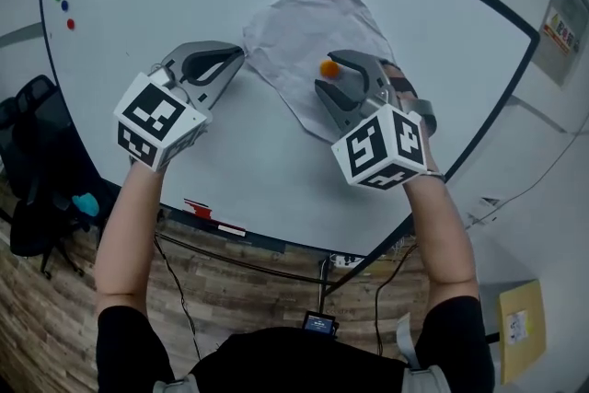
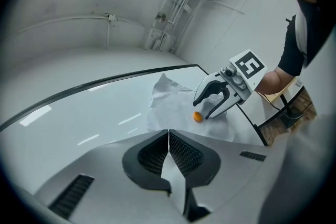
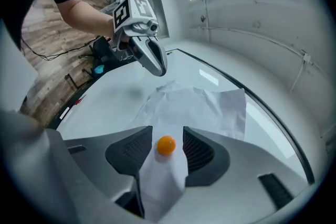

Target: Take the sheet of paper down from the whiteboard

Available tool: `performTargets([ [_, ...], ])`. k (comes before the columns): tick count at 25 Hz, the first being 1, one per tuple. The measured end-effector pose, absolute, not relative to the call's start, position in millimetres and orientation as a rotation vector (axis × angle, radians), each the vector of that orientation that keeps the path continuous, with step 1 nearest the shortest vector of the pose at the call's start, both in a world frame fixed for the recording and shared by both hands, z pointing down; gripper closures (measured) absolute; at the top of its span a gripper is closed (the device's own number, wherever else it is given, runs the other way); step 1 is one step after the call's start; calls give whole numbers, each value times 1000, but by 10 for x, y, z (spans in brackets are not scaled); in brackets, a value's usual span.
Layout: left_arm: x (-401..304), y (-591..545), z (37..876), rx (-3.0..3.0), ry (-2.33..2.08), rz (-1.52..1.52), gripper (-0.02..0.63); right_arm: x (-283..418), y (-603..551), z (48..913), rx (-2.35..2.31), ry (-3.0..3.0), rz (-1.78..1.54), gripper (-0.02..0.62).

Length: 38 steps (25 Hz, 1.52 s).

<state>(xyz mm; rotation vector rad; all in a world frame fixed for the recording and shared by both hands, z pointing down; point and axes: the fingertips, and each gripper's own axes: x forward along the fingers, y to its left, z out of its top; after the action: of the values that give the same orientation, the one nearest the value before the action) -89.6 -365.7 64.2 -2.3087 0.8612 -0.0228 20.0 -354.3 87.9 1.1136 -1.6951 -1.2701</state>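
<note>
A crumpled white sheet of paper [image 1: 308, 32] lies against the whiteboard [image 1: 129, 32], pinned by a small orange magnet [image 1: 329, 67]. My left gripper [image 1: 241, 53] is shut on the sheet's left corner; in the left gripper view a strip of paper [image 2: 173, 165] shows between the closed jaws of my left gripper [image 2: 168, 136]. My right gripper [image 1: 324, 72] is open, its jaws standing either side of the magnet [image 3: 166, 145] without touching it, the paper [image 3: 210, 105] under them. The right gripper [image 2: 200, 110] and the magnet [image 2: 197, 116] also show in the left gripper view.
Three small coloured magnets [image 1: 64, 6] sit at the board's upper left. A red marker [image 1: 198, 209] lies on the board's tray. A black chair [image 1: 28, 161] stands to the left, cables hang below the board, and a yellow envelope [image 1: 520, 327] is at the lower right.
</note>
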Motion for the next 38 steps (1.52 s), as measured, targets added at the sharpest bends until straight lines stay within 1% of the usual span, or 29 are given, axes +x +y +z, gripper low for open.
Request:
performTargets([
  [18, -944, -3785, 697, -2349, 875, -45, 588, 250, -3789, 958, 1106, -1523, -1239, 423],
  [20, -963, -3812, 688, -2372, 877, -28, 563, 247, -3787, 952, 1107, -1506, -1248, 436],
  [22, -944, -3812, 678, -2400, 862, -9, 484, 244, -3781, 954, 1106, -1493, -1258, 443],
  [25, -876, -3829, 674, -2421, 852, -13, 462, 238, -3781, 969, 1097, -1495, -1261, 465],
  [30, -808, -4044, 742, -2435, 912, -73, 459, 257, -3785, 977, 1081, -1476, -1266, 466],
  [35, -756, -4031, 776, -2468, 894, -38, 461, 270, -3771, 991, 1064, -1461, -1272, 466],
  [38, -739, -4022, 762, -2471, 879, -21, 489, 263, -3768, 986, 1069, -1465, -1275, 466],
])
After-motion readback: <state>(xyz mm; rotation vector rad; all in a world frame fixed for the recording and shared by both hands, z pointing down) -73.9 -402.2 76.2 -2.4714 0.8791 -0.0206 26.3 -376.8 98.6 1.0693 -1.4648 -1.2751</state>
